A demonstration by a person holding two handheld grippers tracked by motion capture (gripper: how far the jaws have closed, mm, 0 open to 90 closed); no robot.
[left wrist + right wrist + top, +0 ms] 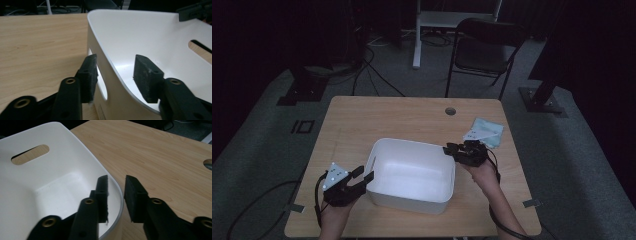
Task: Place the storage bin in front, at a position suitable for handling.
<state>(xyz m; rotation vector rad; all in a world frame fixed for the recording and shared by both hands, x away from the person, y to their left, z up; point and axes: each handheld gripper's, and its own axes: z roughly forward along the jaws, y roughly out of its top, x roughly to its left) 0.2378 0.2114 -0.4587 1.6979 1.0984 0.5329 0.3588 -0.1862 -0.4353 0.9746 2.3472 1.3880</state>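
Both tools straddle the white bin's rim, pads clear of the wall.

High view: bin (412,175) sits mid-table (412,112), left tool (362,176) and right tool (451,148) at opposite short ends, placed for a balanced two-handed carry; a pale packet (484,131) lies behind the right tool.
Left gripper view: jaws released, wall (110,67) between them, beside the handle slot.
Right gripper view: same, jaws parted astride the rim (119,195), untouched.

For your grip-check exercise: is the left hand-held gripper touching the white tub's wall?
Apart. In the left gripper view, the left hand-held gripper straddles the white tub wall, with a visible gap beside each pad.
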